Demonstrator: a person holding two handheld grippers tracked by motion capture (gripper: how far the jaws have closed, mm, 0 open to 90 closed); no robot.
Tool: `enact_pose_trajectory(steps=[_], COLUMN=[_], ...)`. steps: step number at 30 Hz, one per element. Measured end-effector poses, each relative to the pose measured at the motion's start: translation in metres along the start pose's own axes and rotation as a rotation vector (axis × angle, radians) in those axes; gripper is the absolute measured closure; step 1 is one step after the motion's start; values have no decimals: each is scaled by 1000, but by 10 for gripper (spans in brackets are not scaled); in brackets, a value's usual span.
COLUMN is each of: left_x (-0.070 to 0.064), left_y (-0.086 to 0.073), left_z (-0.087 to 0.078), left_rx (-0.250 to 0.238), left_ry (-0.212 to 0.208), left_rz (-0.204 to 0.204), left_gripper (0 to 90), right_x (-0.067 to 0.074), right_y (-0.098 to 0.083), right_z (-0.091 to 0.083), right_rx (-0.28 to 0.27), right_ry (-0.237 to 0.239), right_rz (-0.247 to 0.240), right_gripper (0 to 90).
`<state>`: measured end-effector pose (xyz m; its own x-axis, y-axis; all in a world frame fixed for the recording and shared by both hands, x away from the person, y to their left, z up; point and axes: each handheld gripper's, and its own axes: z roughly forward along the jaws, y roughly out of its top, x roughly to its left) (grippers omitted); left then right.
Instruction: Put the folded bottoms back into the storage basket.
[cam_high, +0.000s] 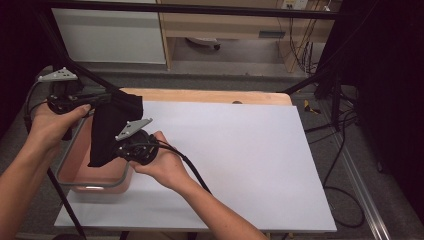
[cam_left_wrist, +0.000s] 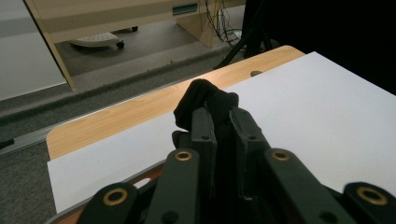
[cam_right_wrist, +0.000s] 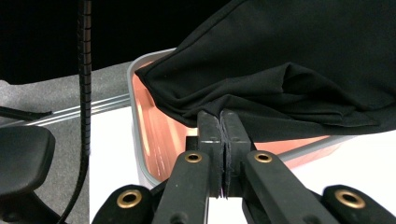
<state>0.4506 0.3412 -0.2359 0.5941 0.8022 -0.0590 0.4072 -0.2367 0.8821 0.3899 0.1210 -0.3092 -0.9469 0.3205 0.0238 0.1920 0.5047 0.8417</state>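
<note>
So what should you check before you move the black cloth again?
1. Left gripper pinching the black cloth: ok, cloth bunched between its jaws.
2. Right gripper pinching the cloth's edge: ok, jaws closed on it.
3. Cloth lifted out of the pink bin: cannot tell, it hangs over the bin and its lowest part is hidden.
4. Room on the white sheet to lay the cloth down: ok, it is bare beside the bin.
5. Cloth spread flat: not ok, it hangs folded and wrinkled.
</note>
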Motion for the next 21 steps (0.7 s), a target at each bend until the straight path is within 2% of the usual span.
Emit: enact_pose_trajectory(steps=[8,21], left_x=[8,16], left_y=[-4,-5], left_z=[-4,-15], left_rx=[7,-8], left_ry=[15,29], left_rz=[-7,-9], left_gripper=[810,810], right_x=[2,5], right_y=[8,15], right_z=[7,17], right_rx=[4,3], right_ry=[-3,5], right_rz=[-10,-17], right_gripper=[895,896])
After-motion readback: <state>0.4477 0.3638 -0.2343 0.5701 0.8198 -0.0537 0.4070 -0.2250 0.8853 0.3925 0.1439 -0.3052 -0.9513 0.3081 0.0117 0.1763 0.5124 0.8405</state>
